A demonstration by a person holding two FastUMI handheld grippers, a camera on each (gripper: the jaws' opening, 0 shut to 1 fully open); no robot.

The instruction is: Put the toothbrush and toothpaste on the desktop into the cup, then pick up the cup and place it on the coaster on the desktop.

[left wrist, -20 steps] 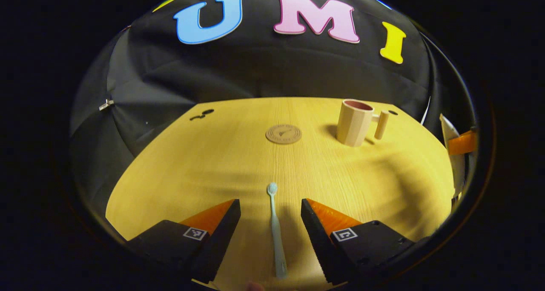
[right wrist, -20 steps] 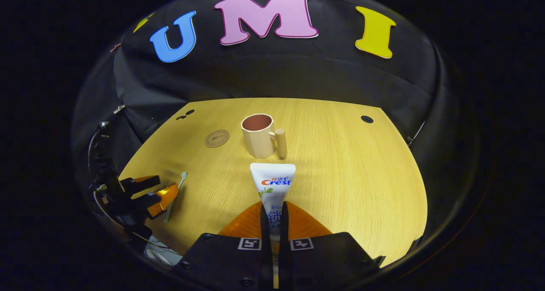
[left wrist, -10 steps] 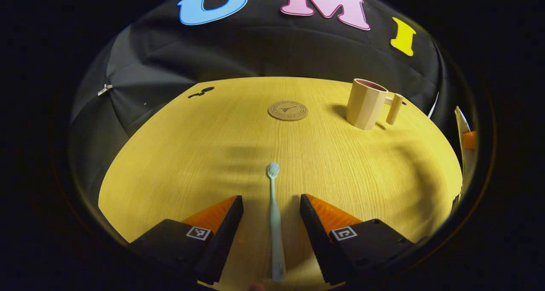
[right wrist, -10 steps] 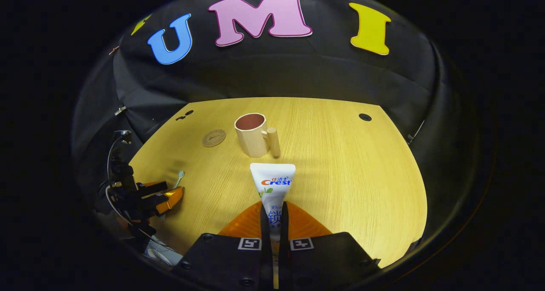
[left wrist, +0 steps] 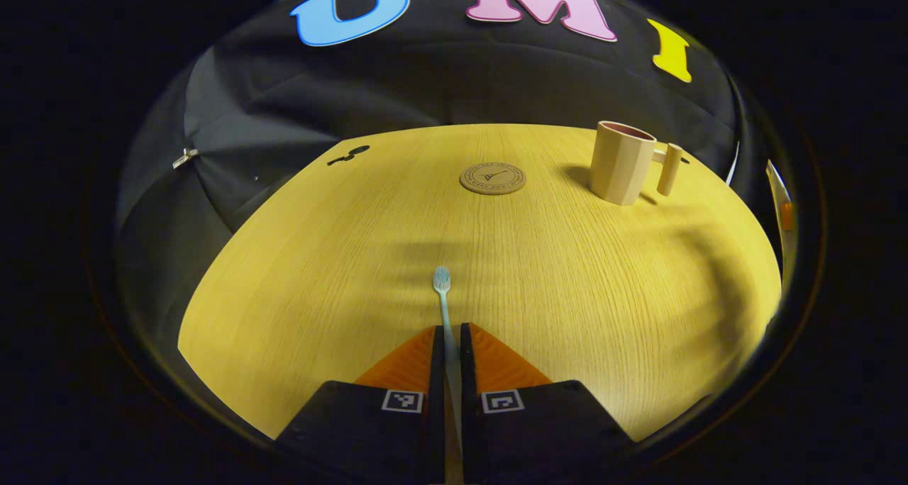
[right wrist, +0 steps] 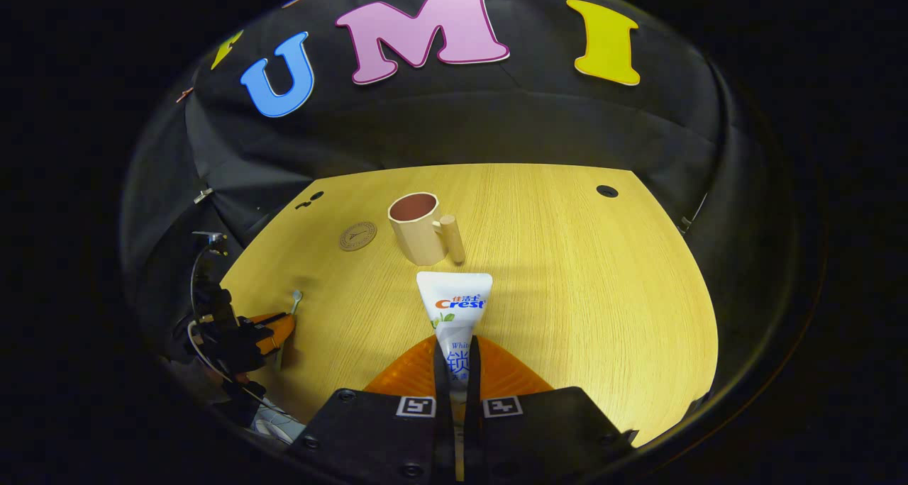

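A wooden desktop (left wrist: pixel 340 258) stood before black cloth, with the cup (right wrist: pixel 418 228) at the far side and the coaster (left wrist: pixel 492 178) just to its left. The left gripper (left wrist: pixel 448 343) was clamped on the toothbrush (left wrist: pixel 443 286), the right gripper (right wrist: pixel 454 354) on the toothpaste (right wrist: pixel 454 304), whose tube carried printed writing. Each item would best be carried above the cup's rim and tipped upright before release, lest the light cup be knocked over.
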